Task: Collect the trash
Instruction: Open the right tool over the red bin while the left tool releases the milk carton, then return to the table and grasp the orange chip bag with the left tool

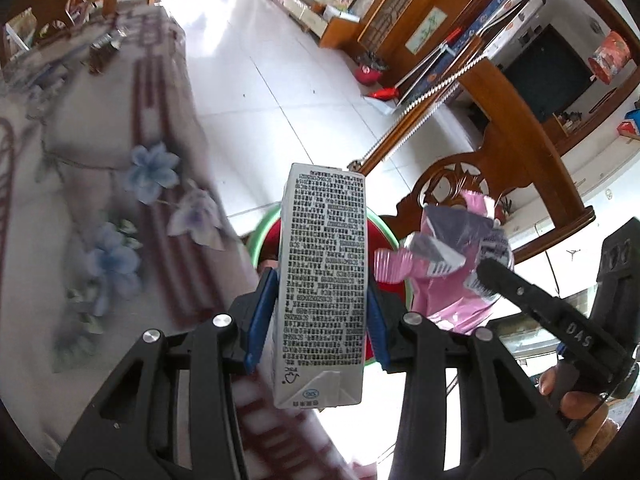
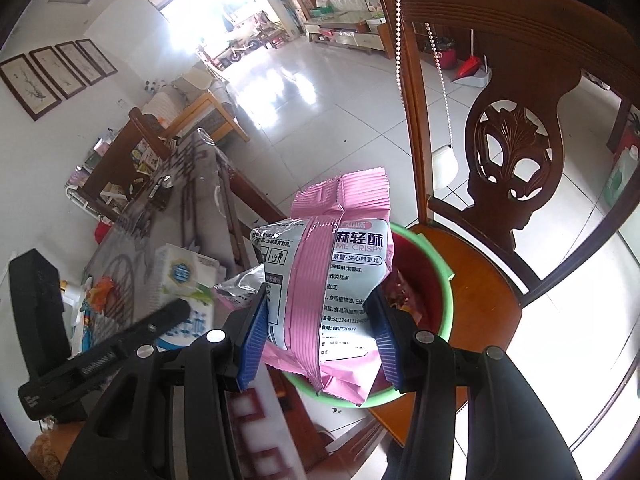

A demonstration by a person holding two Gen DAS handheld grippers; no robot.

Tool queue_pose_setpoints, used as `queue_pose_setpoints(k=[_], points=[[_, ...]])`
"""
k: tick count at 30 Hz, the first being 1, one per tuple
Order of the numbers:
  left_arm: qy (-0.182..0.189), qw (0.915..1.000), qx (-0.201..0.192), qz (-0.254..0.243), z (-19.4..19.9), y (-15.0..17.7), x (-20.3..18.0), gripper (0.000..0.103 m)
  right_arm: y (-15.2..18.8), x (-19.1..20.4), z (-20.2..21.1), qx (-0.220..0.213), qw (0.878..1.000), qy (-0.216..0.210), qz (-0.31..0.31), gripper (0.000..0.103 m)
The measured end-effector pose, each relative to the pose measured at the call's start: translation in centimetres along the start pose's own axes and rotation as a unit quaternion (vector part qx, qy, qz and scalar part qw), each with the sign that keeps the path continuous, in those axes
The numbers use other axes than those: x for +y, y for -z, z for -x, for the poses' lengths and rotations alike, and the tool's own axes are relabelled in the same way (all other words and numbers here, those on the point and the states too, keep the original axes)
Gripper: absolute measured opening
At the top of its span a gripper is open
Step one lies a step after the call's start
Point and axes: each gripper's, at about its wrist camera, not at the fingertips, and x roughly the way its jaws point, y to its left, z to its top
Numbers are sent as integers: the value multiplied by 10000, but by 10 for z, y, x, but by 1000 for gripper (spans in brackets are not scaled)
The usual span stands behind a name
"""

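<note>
My left gripper [image 1: 320, 312] is shut on a grey drink carton [image 1: 324, 280] printed with black text, its blue pads pressing both sides. The carton hangs over a green-rimmed red bin [image 1: 260, 232] beyond the table edge. My right gripper [image 2: 316, 332] is shut on a crumpled pink snack bag [image 2: 340, 280], held above the same bin [image 2: 440, 304], which stands on a wooden chair seat [image 2: 492, 312]. In the left wrist view the pink bag [image 1: 448, 264] and the right gripper's black finger [image 1: 520, 288] show at the right. The carton [image 2: 184, 280] appears at the left of the right wrist view.
The table with a flowered cloth [image 1: 100, 200] lies to the left, with small items [image 2: 96, 300] on it. A carved wooden chair back [image 2: 512, 152] rises behind the bin, a bead chain [image 2: 400, 40] hanging over it. White tiled floor [image 1: 260, 80] stretches beyond.
</note>
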Motion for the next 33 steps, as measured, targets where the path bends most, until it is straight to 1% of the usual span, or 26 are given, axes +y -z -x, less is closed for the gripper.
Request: queue_pose_setpoints(k=[4,5,6,7,8,11,13,15,17,20,23,24,26,28,29,30,32,33], points=[[103,9998,184,-13,-14,-1,-11,41,-6,-5,-2,-15,10000,-38,24,48],[102,9997,203,-15,-16,-2,-13,43,-8,-7,-3,-16,10000,-50,18,49],[78,9997,217,7,-18,-2,-15,57,-10,-9,-5,13,10000,-76,-2,50],[65,9998,183,43,-17,-3,-16,63,-11,-11,-6,47,9999,-101,-37,53],[66,9999,92,93,-15,-3,-15,67,-12,-13,-7,48,9999,-112,-64,58],[13,9999,71,102,-12,-3,-12,68,-13,-16,-7,26,9999,-114,-113,59],[-76,9998,44,153,-10,-3,-7,71,-14,-15,-8,38,9999,-121,-118,59],[-152,9996,-18,247,-4,-3,3,71,-14,-14,-9,48,9998,-134,-121,59],[-293,9990,-111,332,4,-4,16,73,-13,-10,-11,57,9998,-160,-123,59],[-665,9958,-338,530,24,-6,52,78,-12,2,-16,100,9997,-223,-81,59],[-1256,9858,-574,952,53,-10,111,79,-10,14,-21,142,9995,-288,-29,59],[-1569,9785,-666,1160,70,-11,143,80,-8,21,-23,165,9994,-314,9,59],[-2040,9669,-765,1331,95,-15,190,82,-5,33,-28,209,9992,-344,73,59],[-2504,9560,-820,1288,116,-23,230,83,-1,49,-34,257,9989,-365,139,59],[-2864,9467,-853,1200,130,-31,255,86,1,55,-36,281,9988,-374,154,59],[-3060,9416,-850,1118,138,-36,273,90,5,66,-41,327,9986,-385,182,59],[-3434,9317,-756,914,151,-52,313,92,10,82,-47,392,9981,-399,250,59],[-3534,9296,-632,835,152,-60,328,92,14,93,-51,440,9977,-410,310,59]])
